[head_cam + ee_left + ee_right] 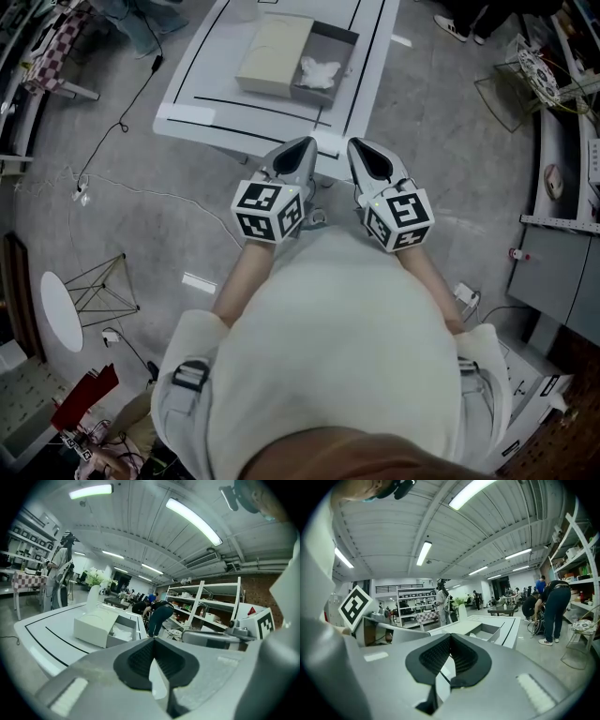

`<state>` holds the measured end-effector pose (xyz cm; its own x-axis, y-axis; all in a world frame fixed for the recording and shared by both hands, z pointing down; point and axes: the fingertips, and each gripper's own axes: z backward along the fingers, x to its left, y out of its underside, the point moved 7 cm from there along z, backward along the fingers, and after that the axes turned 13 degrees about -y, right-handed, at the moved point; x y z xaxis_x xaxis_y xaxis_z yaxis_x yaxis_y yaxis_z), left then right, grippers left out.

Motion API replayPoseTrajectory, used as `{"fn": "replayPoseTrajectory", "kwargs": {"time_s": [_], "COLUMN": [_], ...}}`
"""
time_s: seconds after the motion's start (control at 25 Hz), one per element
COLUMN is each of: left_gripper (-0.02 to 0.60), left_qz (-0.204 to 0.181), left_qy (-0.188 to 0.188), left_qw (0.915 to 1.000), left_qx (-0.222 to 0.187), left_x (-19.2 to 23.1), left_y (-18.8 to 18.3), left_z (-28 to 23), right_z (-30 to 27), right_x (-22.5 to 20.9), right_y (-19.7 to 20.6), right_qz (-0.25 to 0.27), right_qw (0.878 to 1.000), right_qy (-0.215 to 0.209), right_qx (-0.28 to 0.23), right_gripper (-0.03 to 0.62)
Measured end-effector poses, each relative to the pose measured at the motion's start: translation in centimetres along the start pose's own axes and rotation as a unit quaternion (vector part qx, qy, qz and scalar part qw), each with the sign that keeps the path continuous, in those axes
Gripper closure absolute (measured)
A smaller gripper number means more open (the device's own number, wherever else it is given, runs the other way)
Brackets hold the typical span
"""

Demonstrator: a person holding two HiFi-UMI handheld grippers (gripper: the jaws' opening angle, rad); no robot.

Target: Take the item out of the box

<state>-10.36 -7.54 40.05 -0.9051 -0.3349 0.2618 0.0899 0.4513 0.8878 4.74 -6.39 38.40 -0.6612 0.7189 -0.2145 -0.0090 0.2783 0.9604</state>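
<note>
An open grey box (330, 56) sits on the white table (192, 117), its cream lid (275, 54) lying against its left side. Inside it lies a crumpled white item (319, 72). My left gripper (298, 155) and right gripper (369, 157) hang side by side just short of the table's near edge, close to the person's chest, both shut with nothing between the jaws. The left gripper view has the box (119, 625) and the white item (123, 632) beyond the left gripper (153, 641). From the right gripper (450, 637), the box (486, 631) shows farther off.
Cables trail over the grey floor at the left (112, 178), beside a white oval board (61, 309) and a wire frame (103, 286). Shelves and benches line the right side (562, 159). People stand and bend near shelving (159, 613) beyond the table.
</note>
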Motion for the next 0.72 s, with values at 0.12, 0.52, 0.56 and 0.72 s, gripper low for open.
{"fn": "replayPoseTrajectory", "kwargs": {"time_s": [0.12,0.52,0.56,0.72], "left_gripper": [0.581,0.581,0.581,0.581], "left_qz": [-0.002,-0.003,-0.003,0.003], "left_qy": [0.003,0.01,0.01,0.012], "left_qw": [1.0,0.9998,0.9998,0.9998], "left_qx": [0.003,0.017,0.017,0.017], "left_x": [1.2,3.7,3.9,4.3], "left_y": [-0.6,-2.0,-2.1,-2.5], "left_z": [-1.2,-3.6,-3.8,-4.6], "right_z": [-1.5,-5.0,-5.1,-5.3], "right_x": [-0.7,-1.9,-2.0,-2.7], "right_y": [-0.3,-0.7,-0.7,-0.8], "right_qz": [-0.003,-0.01,-0.01,-0.016], "right_qw": [1.0,1.0,1.0,1.0], "right_qy": [0.003,0.014,0.015,0.024], "right_qx": [0.0,0.01,0.012,0.011], "right_gripper": [0.595,0.595,0.595,0.595]}}
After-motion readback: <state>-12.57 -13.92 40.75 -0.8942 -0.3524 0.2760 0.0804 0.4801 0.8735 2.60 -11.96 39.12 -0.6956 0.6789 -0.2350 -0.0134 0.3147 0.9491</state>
